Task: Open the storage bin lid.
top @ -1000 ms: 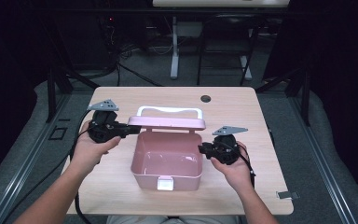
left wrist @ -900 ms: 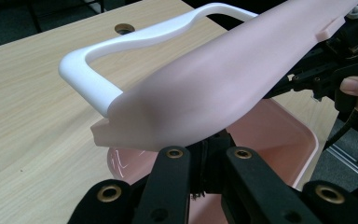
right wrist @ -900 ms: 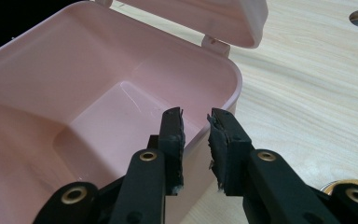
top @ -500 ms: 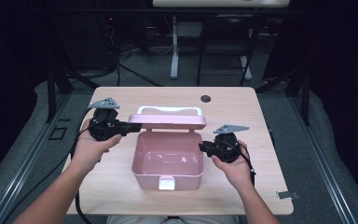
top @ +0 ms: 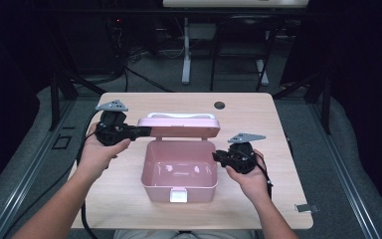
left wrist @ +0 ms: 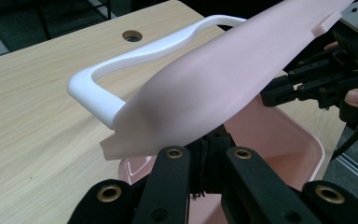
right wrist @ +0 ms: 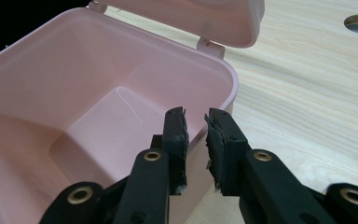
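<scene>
A pink box (top: 155, 172) stands open at the table's middle, its inside bare. Its pink lid (top: 179, 127) with a white handle (top: 176, 115) is hinged at the far side and leans forward over the box. My left gripper (top: 146, 131) is shut on the lid's left edge. In the left gripper view the lid (left wrist: 223, 84) slants above the jaws and the handle (left wrist: 98, 93) juts left. My right gripper (top: 215, 157) sits at the box's right wall. In the right gripper view its jaws straddle the rim of the box (right wrist: 74, 93), nearly together on it.
The wooden table (top: 288, 199) has a round cable hole (top: 220, 105) behind the box. Bare wood lies on both sides of the box and in front of it. Dark floor, cables and stand legs surround the table.
The left gripper shifted slightly left, then back, staying on the lid's edge, and the lid now leans a little further forward. The right gripper has stayed at the box's right wall.
</scene>
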The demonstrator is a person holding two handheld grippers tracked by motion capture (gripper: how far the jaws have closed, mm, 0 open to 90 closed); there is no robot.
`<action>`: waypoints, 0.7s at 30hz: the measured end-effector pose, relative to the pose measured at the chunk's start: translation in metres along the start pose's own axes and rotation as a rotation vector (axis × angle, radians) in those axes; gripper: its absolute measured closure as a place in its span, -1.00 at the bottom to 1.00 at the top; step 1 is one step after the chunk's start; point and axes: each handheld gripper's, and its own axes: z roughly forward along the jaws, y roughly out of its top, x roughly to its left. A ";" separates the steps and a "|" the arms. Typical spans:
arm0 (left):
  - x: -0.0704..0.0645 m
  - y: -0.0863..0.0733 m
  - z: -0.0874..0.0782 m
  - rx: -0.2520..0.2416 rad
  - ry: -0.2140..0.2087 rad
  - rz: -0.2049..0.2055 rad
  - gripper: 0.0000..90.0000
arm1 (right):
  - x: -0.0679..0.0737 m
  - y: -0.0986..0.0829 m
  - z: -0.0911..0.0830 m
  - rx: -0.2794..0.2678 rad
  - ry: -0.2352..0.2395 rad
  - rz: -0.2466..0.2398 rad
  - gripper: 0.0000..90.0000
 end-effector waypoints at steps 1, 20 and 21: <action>0.000 0.000 0.000 -0.001 -0.001 -0.001 1.00 | 0.000 0.000 -0.001 0.003 -0.002 -0.001 0.73; 0.004 0.008 0.003 0.002 0.016 -0.003 1.00 | 0.003 -0.001 -0.002 -0.002 -0.008 -0.013 0.74; 0.004 0.008 0.003 0.002 0.017 -0.003 1.00 | 0.003 -0.001 -0.002 -0.002 -0.008 -0.014 0.74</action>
